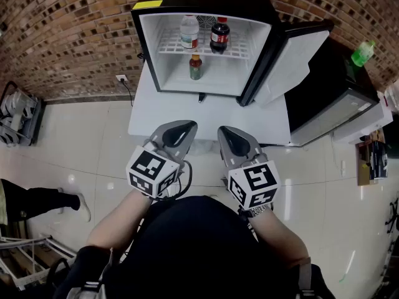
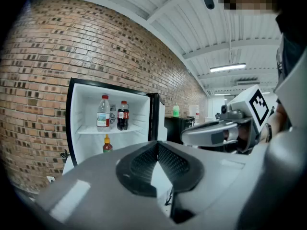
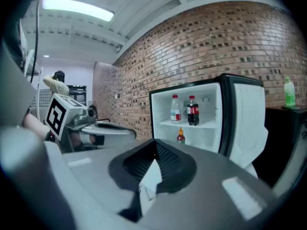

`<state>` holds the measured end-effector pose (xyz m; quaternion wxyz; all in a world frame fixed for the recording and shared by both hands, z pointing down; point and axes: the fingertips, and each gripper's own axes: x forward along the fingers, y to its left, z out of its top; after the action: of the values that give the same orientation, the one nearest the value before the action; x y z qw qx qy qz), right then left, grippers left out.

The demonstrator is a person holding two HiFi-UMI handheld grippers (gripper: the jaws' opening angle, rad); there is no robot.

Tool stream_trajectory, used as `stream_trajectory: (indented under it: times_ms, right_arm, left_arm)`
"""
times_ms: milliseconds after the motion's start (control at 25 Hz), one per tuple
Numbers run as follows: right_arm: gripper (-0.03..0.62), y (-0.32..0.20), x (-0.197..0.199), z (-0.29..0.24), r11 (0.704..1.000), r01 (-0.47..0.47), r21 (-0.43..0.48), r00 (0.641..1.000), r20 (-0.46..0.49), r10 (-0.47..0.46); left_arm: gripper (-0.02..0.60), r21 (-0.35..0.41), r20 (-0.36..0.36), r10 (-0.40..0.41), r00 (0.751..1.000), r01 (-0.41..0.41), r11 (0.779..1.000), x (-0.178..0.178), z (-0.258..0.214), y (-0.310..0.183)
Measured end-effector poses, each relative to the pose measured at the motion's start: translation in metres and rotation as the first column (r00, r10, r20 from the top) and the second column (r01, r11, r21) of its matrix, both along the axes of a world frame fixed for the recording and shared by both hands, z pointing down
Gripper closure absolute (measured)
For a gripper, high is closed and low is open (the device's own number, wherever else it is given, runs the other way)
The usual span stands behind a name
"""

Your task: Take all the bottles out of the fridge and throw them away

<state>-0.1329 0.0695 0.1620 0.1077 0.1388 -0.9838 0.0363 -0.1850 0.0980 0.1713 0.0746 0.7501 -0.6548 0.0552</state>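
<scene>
Seen from above, the left gripper [image 1: 187, 127] and right gripper [image 1: 225, 132] sit side by side, each with jaws pressed together on nothing. They are well short of the open fridge [image 1: 144, 48] on the white table [image 1: 206, 114] at 12 o'clock. Inside, the water bottle [image 1: 189, 32] and cola bottle [image 1: 219, 35] stand upright on the upper shelf, with the small yellow-capped bottle [image 1: 196, 67] below. The cola bottle lies dead ahead of the right gripper and the other two ahead of the left, so a level, open-jawed reach looks called for.
</scene>
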Motion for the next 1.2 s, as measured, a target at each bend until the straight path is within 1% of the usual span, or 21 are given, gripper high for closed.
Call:
stream_trajectory:
  times_ms: [200, 360, 440, 520, 560, 600, 680, 720, 800, 880, 1040, 1200]
  right_arm:
    - [0.591, -0.003, 0.010, 0.006, 1.000, 0.024, -0.012, 1.000, -0.003, -0.024]
    - [0.589, -0.004, 0.011, 0.007, 0.998, 0.055, -0.015, 0.999, -0.001, -0.055]
    - [0.542, -0.004, 0.007, 0.007, 0.997, 0.072, -0.019, 0.997, -0.002, -0.072]
    - [0.536, -0.004, -0.001, 0.008, 0.996, 0.084, -0.025, 0.996, -0.002, -0.084]
    - [0.519, -0.004, -0.006, 0.008, 0.996, 0.085, -0.027, 0.996, -0.002, -0.086]
    - [0.499, -0.005, -0.013, 0.008, 0.996, 0.085, -0.028, 0.996, -0.002, -0.085]
    - [0.482, -0.009, -0.029, 0.005, 0.997, 0.078, -0.027, 0.997, -0.002, -0.078]
    - [0.461, -0.011, -0.038, 0.004, 0.997, 0.072, -0.025, 0.997, -0.001, -0.072]
    - [0.450, -0.016, -0.057, -0.001, 0.998, 0.056, -0.017, 0.998, 0.002, -0.056]
    - [0.423, -0.023, -0.079, -0.005, 0.999, 0.035, -0.009, 0.999, 0.005, -0.035]
    - [0.390, -0.047, -0.124, -0.013, 0.999, -0.034, 0.008, 0.999, 0.009, 0.034]
    - [0.365, -0.078, -0.165, -0.017, 0.993, -0.117, 0.024, 0.993, 0.007, 0.117]
  left_arm:
    - [0.578, 0.001, -0.005, -0.026, 1.000, 0.026, 1.000, 0.009, 0.003, -0.002]
    - [0.577, 0.001, -0.010, -0.061, 0.998, 0.061, 0.998, 0.010, 0.004, 0.000]
    - [0.577, 0.001, -0.013, -0.079, 0.997, 0.079, 0.997, 0.007, 0.003, 0.002]
    - [0.577, -0.002, -0.014, -0.090, 0.996, 0.090, 0.996, 0.001, 0.004, 0.005]
    - [0.577, -0.005, -0.013, -0.092, 0.996, 0.092, 0.996, -0.002, 0.004, 0.006]
    - [0.577, -0.006, -0.013, -0.094, 0.996, 0.093, 0.996, -0.007, 0.003, 0.006]
    - [0.577, -0.007, -0.012, -0.092, 0.996, 0.092, 0.996, -0.018, 0.002, 0.007]
    - [0.578, -0.006, -0.010, -0.089, 0.996, 0.089, 0.996, -0.025, 0.001, 0.007]
    - [0.578, -0.002, -0.007, -0.080, 0.997, 0.080, 0.997, -0.040, -0.002, 0.005]
    - [0.577, -0.002, -0.005, -0.065, 0.998, 0.065, 0.998, -0.056, -0.004, 0.002]
    - [0.578, -0.007, 0.003, -0.025, 1.000, 0.025, 1.000, -0.090, -0.006, -0.002]
    - [0.577, -0.003, 0.011, 0.015, 1.000, -0.015, 1.000, -0.123, -0.008, -0.010]
